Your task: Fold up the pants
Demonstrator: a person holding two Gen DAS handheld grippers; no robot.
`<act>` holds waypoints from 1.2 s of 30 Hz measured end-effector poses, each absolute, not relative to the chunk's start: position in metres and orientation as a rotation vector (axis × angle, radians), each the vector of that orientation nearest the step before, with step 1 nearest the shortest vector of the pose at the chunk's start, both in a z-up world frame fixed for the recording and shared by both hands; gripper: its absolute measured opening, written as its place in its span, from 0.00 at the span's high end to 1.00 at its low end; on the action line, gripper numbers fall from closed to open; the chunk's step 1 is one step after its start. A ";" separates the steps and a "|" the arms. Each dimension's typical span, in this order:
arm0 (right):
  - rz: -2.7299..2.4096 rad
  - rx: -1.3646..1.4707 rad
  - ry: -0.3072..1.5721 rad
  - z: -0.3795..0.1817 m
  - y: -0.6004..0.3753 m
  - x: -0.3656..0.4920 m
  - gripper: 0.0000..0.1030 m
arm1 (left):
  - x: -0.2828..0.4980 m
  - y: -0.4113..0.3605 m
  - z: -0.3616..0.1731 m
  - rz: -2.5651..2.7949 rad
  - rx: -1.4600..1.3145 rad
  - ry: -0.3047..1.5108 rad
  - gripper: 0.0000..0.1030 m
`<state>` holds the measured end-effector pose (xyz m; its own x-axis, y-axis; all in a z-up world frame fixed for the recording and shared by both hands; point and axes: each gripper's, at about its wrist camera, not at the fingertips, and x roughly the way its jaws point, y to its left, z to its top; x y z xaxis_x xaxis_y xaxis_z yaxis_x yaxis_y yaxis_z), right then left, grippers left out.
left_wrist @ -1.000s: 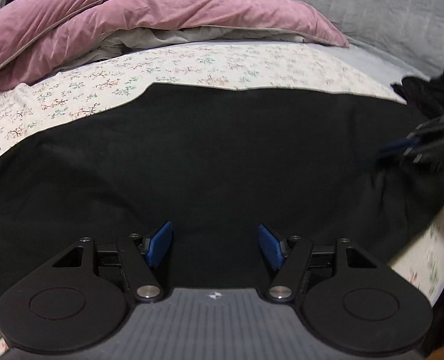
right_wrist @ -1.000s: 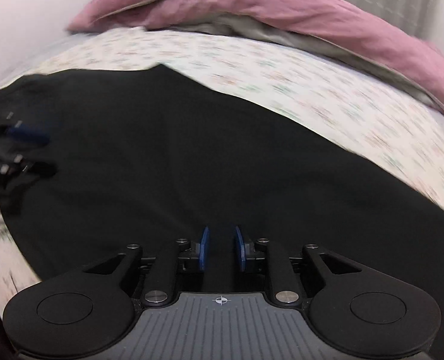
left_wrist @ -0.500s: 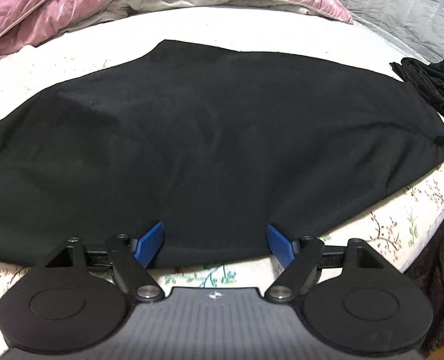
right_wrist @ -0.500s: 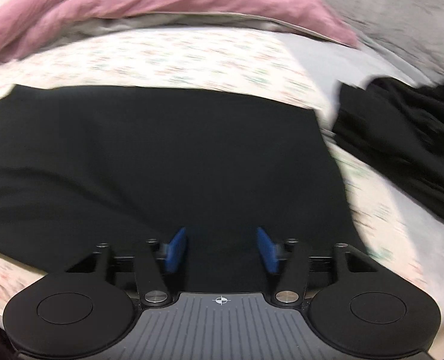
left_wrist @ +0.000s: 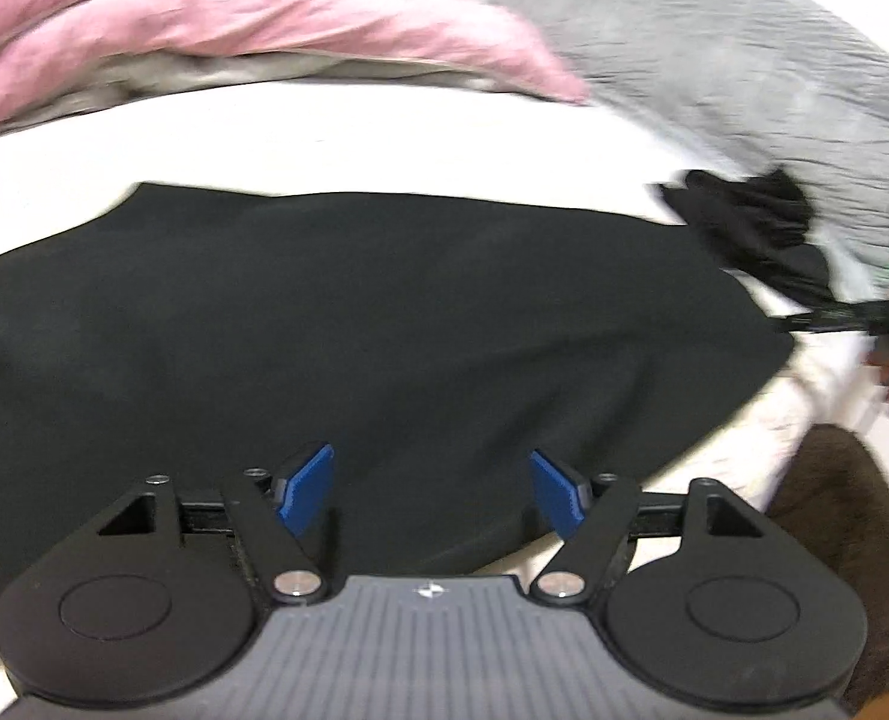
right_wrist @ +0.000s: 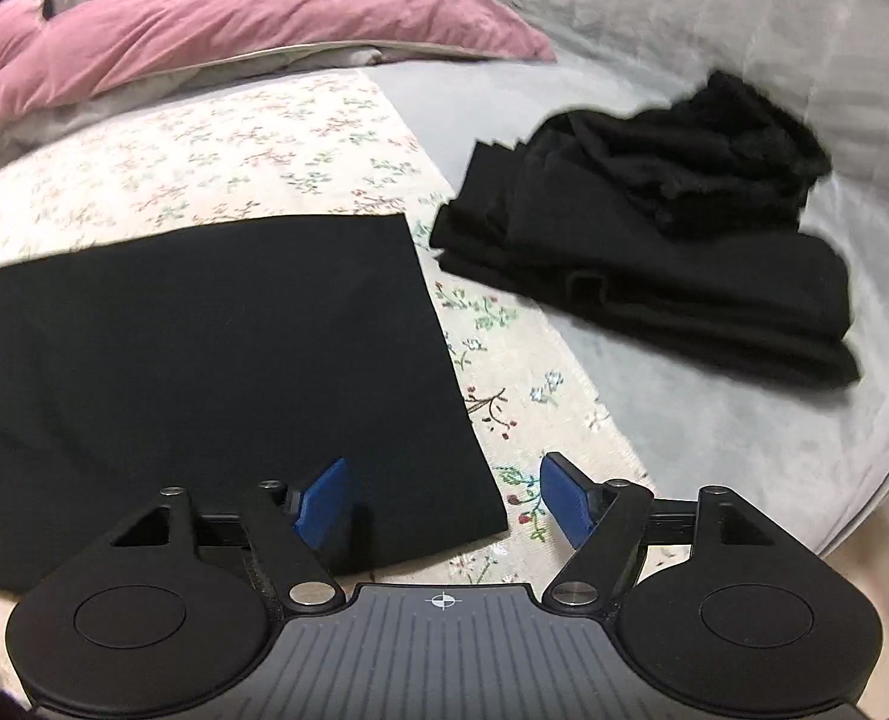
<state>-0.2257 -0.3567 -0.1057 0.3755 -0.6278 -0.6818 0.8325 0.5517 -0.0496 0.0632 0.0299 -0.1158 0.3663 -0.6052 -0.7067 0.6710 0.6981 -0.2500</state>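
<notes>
Two grippers: left gripper (left_wrist: 431, 495) and right gripper (right_wrist: 443, 501), both released
Pants (right_wrist: 204, 360): flat on bed (right_wrist: 264, 138)
Clothes pile (right_wrist: 672, 228): beside pants

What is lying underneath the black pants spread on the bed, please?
The floral sheet shows around the black pants, so they lie on it. What the cloth itself covers cannot be seen.

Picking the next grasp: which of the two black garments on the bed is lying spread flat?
The black pants right in front of the right gripper, flat on the floral sheet. The other black garment is a bunched pile on the grey blanket.
</notes>
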 end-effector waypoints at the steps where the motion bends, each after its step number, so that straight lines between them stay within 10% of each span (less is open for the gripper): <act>1: -0.958 0.364 0.703 -0.107 -0.362 -0.229 0.30 | 0.062 0.019 -0.119 -0.863 0.080 0.877 0.10; 18: -0.992 0.454 0.721 -0.131 -0.380 -0.234 0.31 | 0.037 -0.006 -0.121 -1.045 0.144 1.003 0.06; 22: -0.976 0.446 0.724 -0.133 -0.376 -0.230 0.48 | 0.037 -0.008 -0.119 -1.023 0.137 0.991 0.04; 26: -0.925 0.450 0.704 -0.128 -0.371 -0.227 0.91 | 0.042 -0.012 -0.120 -0.991 0.101 0.993 0.04; 36: -0.776 0.278 0.614 -0.071 -0.326 -0.175 0.93 | 0.082 -0.003 -0.130 -0.912 -0.205 1.083 0.00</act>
<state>-0.1747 -0.3260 -0.0714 0.5519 -0.5681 -0.6105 0.7243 0.6893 0.0133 0.0818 -0.0034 -0.1300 0.1575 -0.7242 -0.6714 0.5378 0.6331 -0.5567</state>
